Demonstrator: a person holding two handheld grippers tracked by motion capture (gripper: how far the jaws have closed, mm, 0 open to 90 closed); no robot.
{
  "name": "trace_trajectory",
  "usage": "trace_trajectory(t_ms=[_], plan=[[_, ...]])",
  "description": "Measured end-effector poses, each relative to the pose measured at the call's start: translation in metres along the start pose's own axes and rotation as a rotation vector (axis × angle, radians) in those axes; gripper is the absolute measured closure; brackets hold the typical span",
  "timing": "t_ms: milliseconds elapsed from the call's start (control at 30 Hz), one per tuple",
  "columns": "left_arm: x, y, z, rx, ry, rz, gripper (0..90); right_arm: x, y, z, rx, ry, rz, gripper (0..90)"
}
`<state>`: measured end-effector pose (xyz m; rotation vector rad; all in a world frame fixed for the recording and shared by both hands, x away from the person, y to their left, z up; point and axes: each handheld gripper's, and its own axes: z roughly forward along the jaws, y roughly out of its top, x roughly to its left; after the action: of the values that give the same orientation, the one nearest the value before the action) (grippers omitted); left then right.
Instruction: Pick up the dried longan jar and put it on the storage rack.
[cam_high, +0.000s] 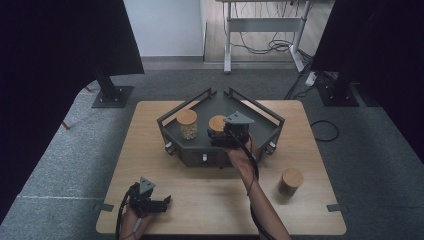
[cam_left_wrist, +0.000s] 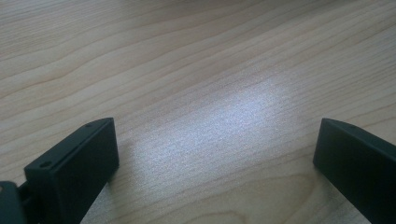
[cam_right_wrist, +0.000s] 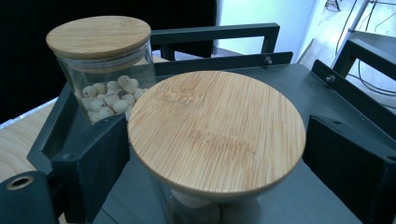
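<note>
Your left claw (cam_high: 150, 202) rests low at the near edge of the pale wooden bench (cam_high: 210, 210), jaws spread wide over bare wood. Farther in, your right claw (cam_right_wrist: 210, 154) brackets the glass jar with the round bamboo lid (cam_right_wrist: 217, 133) inside the dark grey metal tray (cam_right_wrist: 327, 98); whether the jaws press it, you cannot tell. Just beyond stands a second lidded glass jar of pale nuts (cam_right_wrist: 105, 70). Swing left and you may knock it; a loose grip could tip yours.
</note>
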<state>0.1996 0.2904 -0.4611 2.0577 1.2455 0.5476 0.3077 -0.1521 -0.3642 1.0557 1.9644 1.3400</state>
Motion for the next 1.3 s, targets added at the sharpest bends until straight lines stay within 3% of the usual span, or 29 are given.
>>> trace_trajectory(t_ms=[667, 1300], plan=[[0.000, 0.000, 0.000, -0.001, 0.000, 0.000, 0.0, 0.001, -0.007, -0.025, -0.043, 0.018, -0.023, 6.7], [-0.001, -0.001, -0.001, 0.000, -0.002, 0.001, 0.0, 0.007, -0.009, -0.052, -0.051, 0.029, -0.032, 6.8]])
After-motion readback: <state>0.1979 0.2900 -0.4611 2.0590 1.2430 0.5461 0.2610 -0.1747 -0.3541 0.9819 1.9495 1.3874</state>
